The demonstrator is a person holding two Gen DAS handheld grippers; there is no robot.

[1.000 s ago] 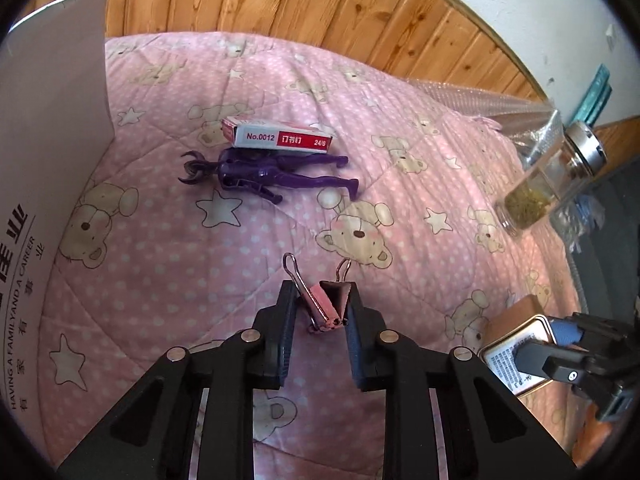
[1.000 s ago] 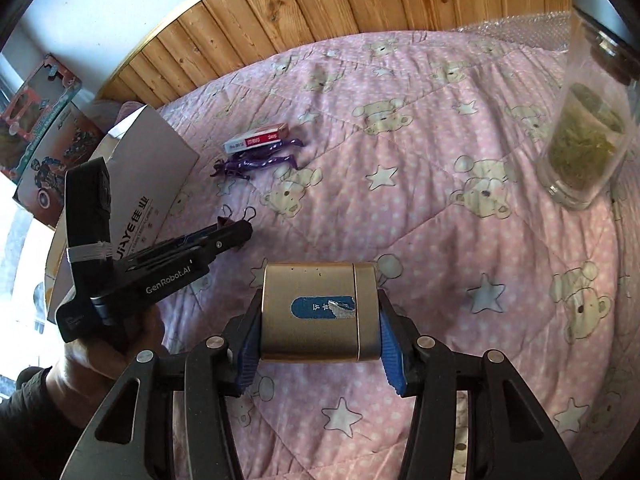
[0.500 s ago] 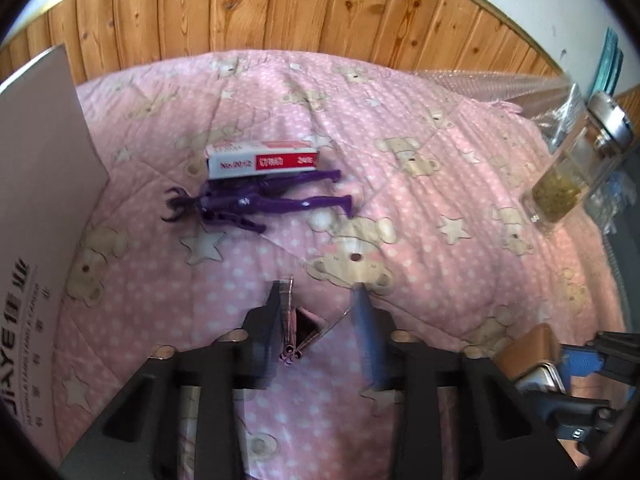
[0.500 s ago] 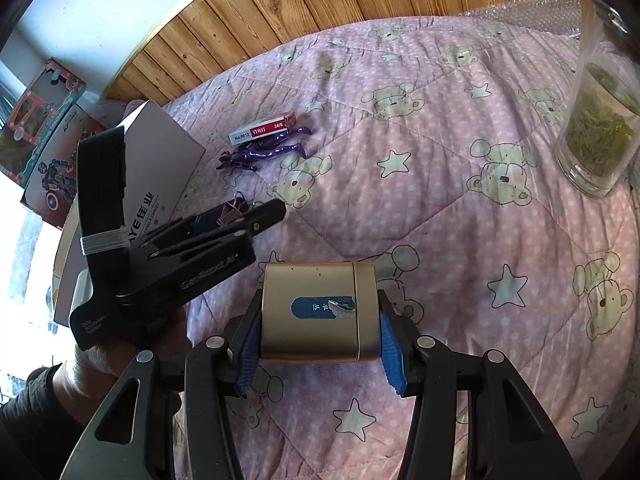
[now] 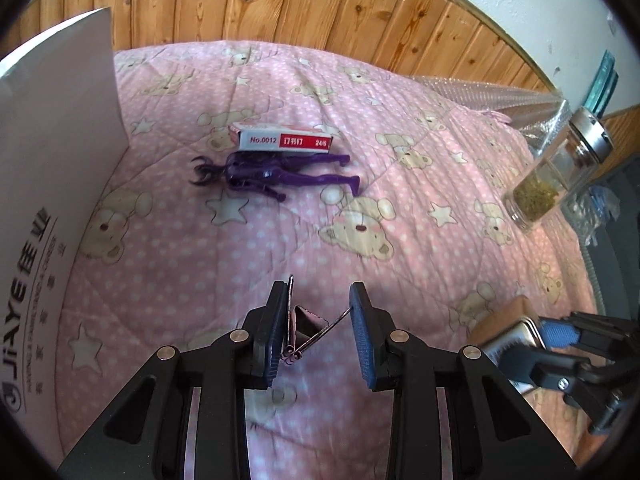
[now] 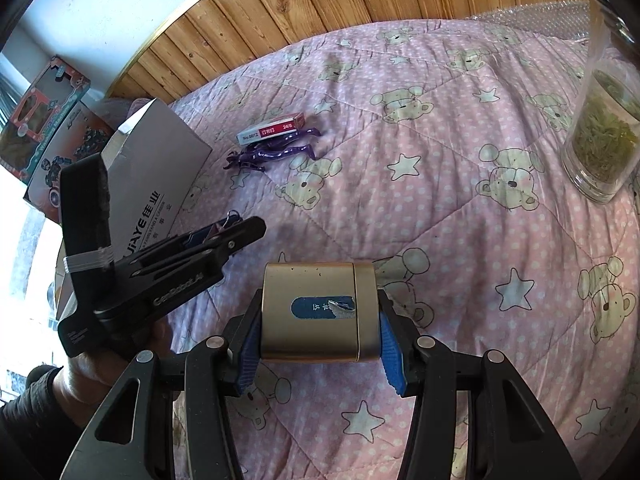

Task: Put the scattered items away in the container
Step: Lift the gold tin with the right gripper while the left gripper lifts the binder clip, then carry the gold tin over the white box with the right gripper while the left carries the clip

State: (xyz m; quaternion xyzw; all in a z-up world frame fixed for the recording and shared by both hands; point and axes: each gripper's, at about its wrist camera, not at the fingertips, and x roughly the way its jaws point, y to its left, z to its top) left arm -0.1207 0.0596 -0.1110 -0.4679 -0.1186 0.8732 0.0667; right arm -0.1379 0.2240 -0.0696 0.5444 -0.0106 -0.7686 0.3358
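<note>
Left wrist view: left gripper (image 5: 318, 332) has just been opening, and its jaws now stand apart with a pink binder clip (image 5: 305, 326) between them — one wire handle lies flat on the left pad, the other handle's tip touches the right pad, the clip body hangs tilted. Whether the pads still pinch it, cannot tell for sure; it looks wedged across the gap, above the pink bear-print quilt (image 5: 360, 184). White cardboard box (image 5: 52, 184) with "JiAYE" print stands at the left edge, its flap up. Farther up the quilt a red-and-white staple box (image 5: 286, 141) lies just beside a purple toy figure (image 5: 276, 174), touching it along one side. Glass jar (image 5: 554, 176) with greenish dried leaves and a metal lid stands at the right.

Right wrist view: right gripper (image 6: 318, 354) is clamped on a gold metal tin (image 6: 318, 312) with a torn blue label — blue pads press both sides, tin lifted off the quilt. A hand (image 6: 120, 354) in a dark sleeve holds the left gripper near the box's side.
</note>
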